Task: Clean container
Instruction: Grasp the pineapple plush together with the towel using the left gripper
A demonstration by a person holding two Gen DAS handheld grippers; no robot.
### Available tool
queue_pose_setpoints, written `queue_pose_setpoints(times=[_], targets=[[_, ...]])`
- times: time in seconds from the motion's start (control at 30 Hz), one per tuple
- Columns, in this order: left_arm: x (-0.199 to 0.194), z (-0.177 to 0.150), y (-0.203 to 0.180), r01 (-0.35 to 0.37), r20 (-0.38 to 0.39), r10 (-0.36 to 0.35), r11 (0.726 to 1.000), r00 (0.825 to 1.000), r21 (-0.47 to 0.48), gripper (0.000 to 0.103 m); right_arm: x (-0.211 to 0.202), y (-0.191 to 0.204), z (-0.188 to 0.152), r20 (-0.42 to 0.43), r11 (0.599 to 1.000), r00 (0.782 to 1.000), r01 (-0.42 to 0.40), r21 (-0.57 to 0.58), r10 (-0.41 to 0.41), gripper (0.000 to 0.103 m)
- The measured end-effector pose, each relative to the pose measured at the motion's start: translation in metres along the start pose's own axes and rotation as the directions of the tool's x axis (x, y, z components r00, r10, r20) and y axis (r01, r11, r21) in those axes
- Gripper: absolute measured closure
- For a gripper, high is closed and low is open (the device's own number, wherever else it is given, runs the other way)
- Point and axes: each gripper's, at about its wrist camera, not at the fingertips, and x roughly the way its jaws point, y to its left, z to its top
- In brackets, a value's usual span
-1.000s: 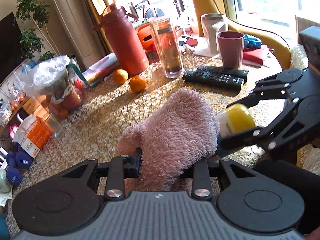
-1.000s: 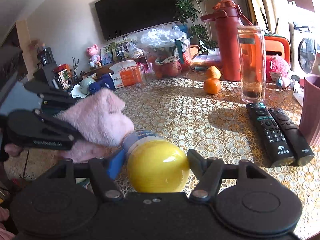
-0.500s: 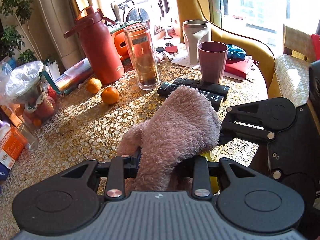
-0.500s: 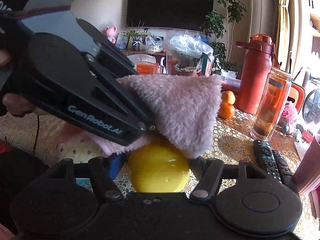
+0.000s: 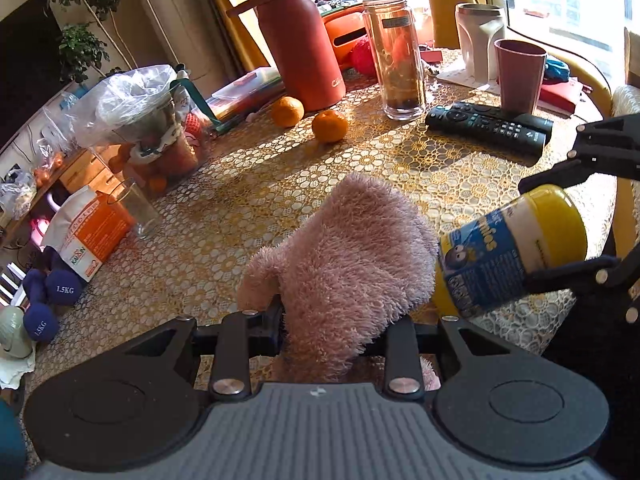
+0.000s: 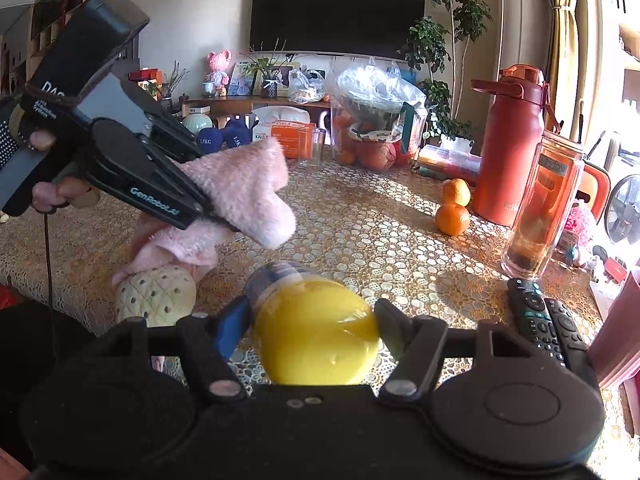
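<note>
My left gripper is shut on a fluffy pink cloth, which drapes forward over its fingers. In the right wrist view the same pink cloth hangs from the left gripper above the table, apart from the container. My right gripper is shut on a yellow-lidded container with a blue printed label, held on its side. In the left wrist view the container lies just right of the cloth, its base close to the cloth's edge, clamped by the right gripper.
On the gold lace tablecloth stand a red flask, a glass tumbler, two oranges, two remotes, a pink cup and a bagged pitcher. A quilted cushion sits below the cloth.
The cloth lay over the container half a second ago; now it has come off to the left and the container's label side shows beside it.
</note>
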Motion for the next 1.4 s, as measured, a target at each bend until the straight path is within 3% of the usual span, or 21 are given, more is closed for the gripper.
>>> queue_pose_setpoints(times=[0.2, 0.27, 0.3, 0.33, 0.47, 0.6, 0.8, 0.97, 1.2, 1.33, 1.4], targets=[[0.000, -0.026, -0.007, -0.023, -0.009, 0.024, 0.997, 1.000, 0.073, 0.069, 0.004, 0.003, 0.001, -0.021, 1.000, 1.000, 0.007, 0.005, -0.006, 0.036], [-0.004, -0.031, -0.010, -0.030, 0.006, 0.030, 0.996, 1.000, 0.089, 0.050, 0.005, 0.004, 0.002, -0.026, 1.000, 1.000, 0.010, 0.001, -0.010, 0.036], [-0.009, -0.033, -0.011, -0.026, 0.021, 0.024, 0.995, 0.999, 0.100, 0.033, 0.006, 0.005, 0.003, -0.029, 1.000, 1.000, 0.012, -0.001, -0.012, 0.036], [-0.013, -0.035, -0.012, -0.019, 0.034, 0.016, 0.994, 0.999, 0.112, 0.022, 0.007, 0.005, 0.003, -0.031, 1.000, 0.999, 0.012, -0.001, -0.012, 0.036], [-0.032, -0.044, -0.019, 0.065, 0.060, -0.076, 0.982, 0.995, 0.177, 0.019, 0.008, 0.006, 0.003, -0.039, 1.000, 0.999, 0.012, 0.001, -0.012, 0.036], [-0.036, -0.058, -0.044, 0.087, 0.047, -0.108, 0.943, 0.993, 0.321, 0.018, 0.008, 0.007, 0.002, -0.047, 1.000, 0.999, 0.011, 0.006, -0.011, 0.036], [-0.034, -0.076, -0.073, 0.036, 0.059, -0.073, 0.876, 0.996, 0.481, 0.013, 0.009, 0.007, 0.002, -0.053, 1.000, 0.999, 0.011, 0.009, -0.011, 0.036], [-0.021, -0.085, -0.077, -0.023, 0.069, -0.016, 0.845, 0.997, 0.534, 0.013, 0.009, 0.006, 0.002, -0.053, 1.000, 0.999, 0.012, 0.009, -0.011, 0.036], [-0.006, -0.068, -0.048, -0.056, 0.060, 0.035, 0.909, 0.998, 0.414, 0.011, 0.010, 0.005, 0.003, -0.056, 1.000, 0.998, 0.009, 0.012, -0.008, 0.036], [0.010, -0.057, -0.022, 0.024, -0.025, -0.019, 0.968, 1.000, 0.250, 0.011, 0.013, 0.005, 0.002, -0.062, 1.000, 0.998, 0.006, 0.015, -0.005, 0.036], [0.017, -0.054, -0.014, 0.040, -0.042, -0.032, 0.983, 0.999, 0.180, 0.012, 0.014, 0.005, 0.001, -0.065, 1.000, 0.998, 0.005, 0.018, -0.004, 0.036]])
